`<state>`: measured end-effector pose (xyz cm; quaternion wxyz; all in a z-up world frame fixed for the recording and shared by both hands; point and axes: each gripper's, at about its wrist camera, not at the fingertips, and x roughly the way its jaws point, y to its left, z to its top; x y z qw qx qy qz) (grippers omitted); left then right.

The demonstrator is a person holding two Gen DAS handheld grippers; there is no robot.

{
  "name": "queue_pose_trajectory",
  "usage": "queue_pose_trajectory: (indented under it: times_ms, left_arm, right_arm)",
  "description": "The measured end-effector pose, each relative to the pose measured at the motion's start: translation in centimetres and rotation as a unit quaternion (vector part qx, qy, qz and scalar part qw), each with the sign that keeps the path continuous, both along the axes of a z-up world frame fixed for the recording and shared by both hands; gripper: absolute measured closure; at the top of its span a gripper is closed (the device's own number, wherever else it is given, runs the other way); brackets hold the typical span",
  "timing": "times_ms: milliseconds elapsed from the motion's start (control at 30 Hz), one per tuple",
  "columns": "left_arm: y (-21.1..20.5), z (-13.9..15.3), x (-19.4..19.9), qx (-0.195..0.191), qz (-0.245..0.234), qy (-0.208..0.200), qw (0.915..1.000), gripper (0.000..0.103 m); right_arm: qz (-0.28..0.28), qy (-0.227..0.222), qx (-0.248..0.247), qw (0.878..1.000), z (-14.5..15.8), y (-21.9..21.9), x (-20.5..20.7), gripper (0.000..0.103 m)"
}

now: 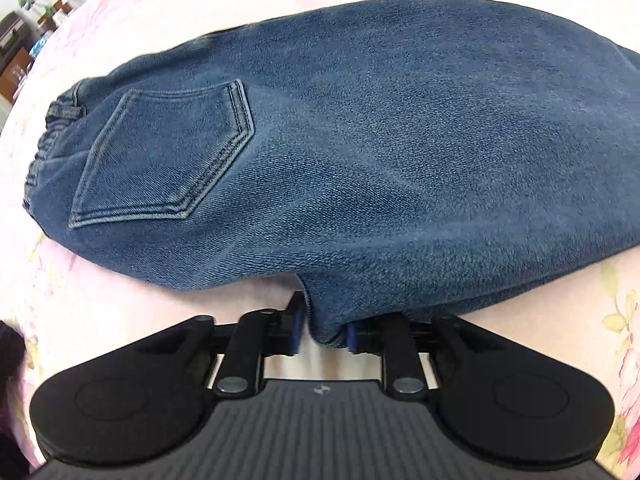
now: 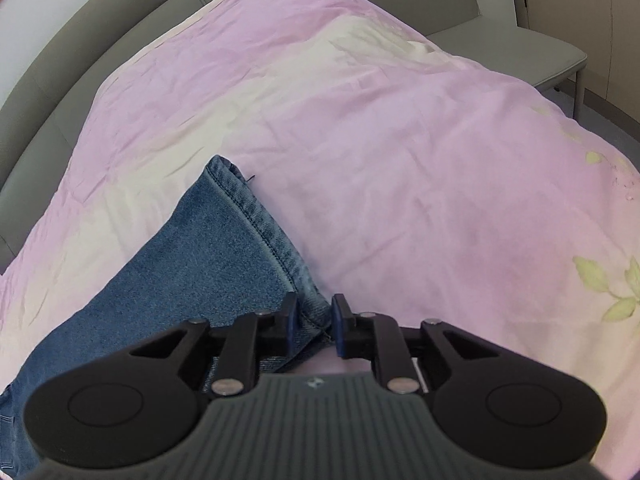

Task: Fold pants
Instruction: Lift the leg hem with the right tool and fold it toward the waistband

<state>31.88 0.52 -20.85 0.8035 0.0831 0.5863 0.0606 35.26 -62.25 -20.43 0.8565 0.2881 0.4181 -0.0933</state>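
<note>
Blue denim pants (image 1: 340,152) lie on a pink bedspread (image 1: 132,32), seat side up, with a back pocket (image 1: 168,160) and the elastic waistband at the left. My left gripper (image 1: 322,330) is shut on a bunched fold of the near edge of the pants, at the crotch. In the right wrist view a pant leg (image 2: 192,264) runs from the lower left, its stitched hem slanting across. My right gripper (image 2: 314,320) is shut on the near corner of that leg hem.
The pink floral bedspread (image 2: 380,140) stretches beyond the hem. A grey padded headboard (image 2: 80,36) and a grey bench (image 2: 500,44) stand behind the bed. Shelves with plants (image 1: 28,4) show at the far left of the left wrist view.
</note>
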Motion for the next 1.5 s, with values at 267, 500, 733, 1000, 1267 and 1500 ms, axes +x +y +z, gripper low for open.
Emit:
queue_pose_trajectory:
  times_ms: [267,500,733,1000,1267,1500]
  left_arm:
    - [0.4,2.4,-1.6,0.014,-0.013,0.037,0.9991,0.062]
    - [-1.6,6.2,-2.0,-0.036,-0.057,0.001,0.9977,0.063]
    - [-10.2,8.0,0.7,-0.063,-0.195,-0.032,0.9782,0.063]
    - [-23.8,6.1,3.6,-0.076,-0.352,-0.04,0.9321,0.063]
    - [-31.7,1.6,5.2,-0.071,-0.413,-0.006,0.9079,0.076]
    - [-32.0,-1.4,6.8,-0.078,-0.403,0.03,0.9113,0.078]
  right_arm:
    - [-0.028,0.002,0.1,0.995,-2.9,-0.2,-1.2,0.068]
    - [-0.066,-0.005,0.144,0.987,-5.2,-0.2,-0.8,0.066]
    - [-0.078,-0.018,0.145,0.986,-6.2,0.1,-0.5,0.065]
    - [-0.076,-0.019,0.12,0.99,-5.4,0.8,-0.7,0.075]
    - [-0.057,-0.012,0.167,0.984,-6.1,-0.8,-1.2,0.073]
    - [-0.088,-0.014,0.198,0.976,-7.3,-0.7,-0.7,0.07]
